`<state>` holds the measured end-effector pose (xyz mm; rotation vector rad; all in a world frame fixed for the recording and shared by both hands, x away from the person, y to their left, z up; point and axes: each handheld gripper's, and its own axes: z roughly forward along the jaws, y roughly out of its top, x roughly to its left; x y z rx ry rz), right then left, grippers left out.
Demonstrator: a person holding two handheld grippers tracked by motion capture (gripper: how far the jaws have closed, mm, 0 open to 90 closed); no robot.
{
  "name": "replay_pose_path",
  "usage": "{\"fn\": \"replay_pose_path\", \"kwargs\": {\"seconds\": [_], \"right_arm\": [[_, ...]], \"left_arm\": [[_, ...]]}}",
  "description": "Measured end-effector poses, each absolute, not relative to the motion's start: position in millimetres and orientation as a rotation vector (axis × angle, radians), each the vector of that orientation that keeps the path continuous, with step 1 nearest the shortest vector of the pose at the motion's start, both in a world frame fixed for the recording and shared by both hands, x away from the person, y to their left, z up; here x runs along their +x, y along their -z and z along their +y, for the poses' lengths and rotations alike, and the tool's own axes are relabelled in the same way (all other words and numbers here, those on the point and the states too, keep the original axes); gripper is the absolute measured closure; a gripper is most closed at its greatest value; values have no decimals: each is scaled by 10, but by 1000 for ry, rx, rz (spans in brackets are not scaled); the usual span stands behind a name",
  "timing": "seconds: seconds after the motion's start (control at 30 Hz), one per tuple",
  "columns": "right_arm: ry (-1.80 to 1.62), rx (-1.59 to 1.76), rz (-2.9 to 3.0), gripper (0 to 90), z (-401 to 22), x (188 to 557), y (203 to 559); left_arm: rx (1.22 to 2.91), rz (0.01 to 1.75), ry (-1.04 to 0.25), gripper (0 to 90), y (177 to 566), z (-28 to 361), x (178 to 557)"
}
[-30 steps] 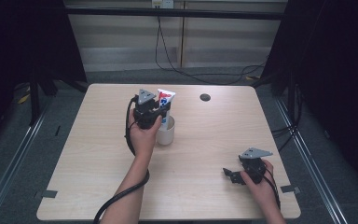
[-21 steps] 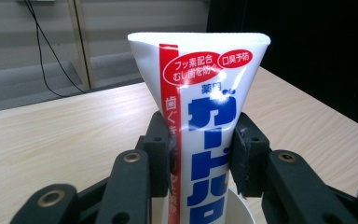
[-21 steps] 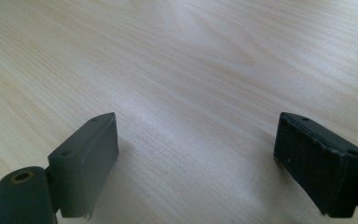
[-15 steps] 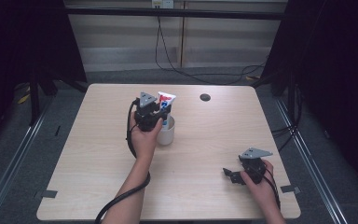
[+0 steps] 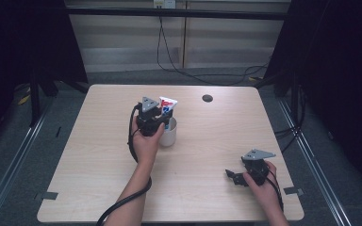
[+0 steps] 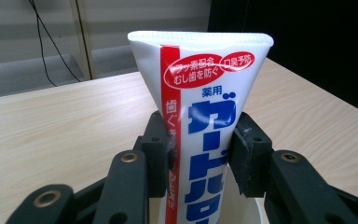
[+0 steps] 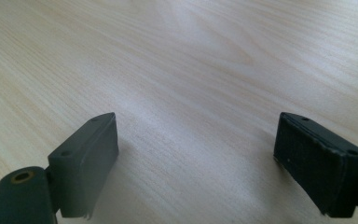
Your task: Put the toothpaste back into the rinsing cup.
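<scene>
Left gripper view: toothpaste tube (image 6: 205,116) upright in white cup (image 6: 256,210), nr table's (image 5: 99,155) far edge.
L gripper (image 6: 200,154): jaws pinch tube, just easing.
R gripper (image 7: 196,154): wide open, empty.
Tip: release slow, keep tube upright.

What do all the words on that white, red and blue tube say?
All on the white plastic toothpaste tube with a red stripe and blue letters, standing in the white cup:
"フッ素配合 むし歯を防ぐ" in a red oval.
"口臭予防" in a smaller red oval.
"薬用" in blue.
"ガードハ", big blue letters, the rest hidden in the cup.
"歯ぐき" on the red stripe, the rest hidden by the jaw.
</scene>
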<state>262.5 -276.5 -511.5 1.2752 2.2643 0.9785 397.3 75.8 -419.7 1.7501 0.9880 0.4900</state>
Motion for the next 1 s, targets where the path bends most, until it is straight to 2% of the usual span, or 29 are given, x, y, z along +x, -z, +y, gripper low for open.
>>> {"fn": "replay_pose_path", "kwargs": {"seconds": [1.0], "right_arm": [[-978, 1275, 2264, 133, -2764, 2625, 5115]], "left_arm": [[1785, 985, -507, 612, 4323, 720, 3908]]}}
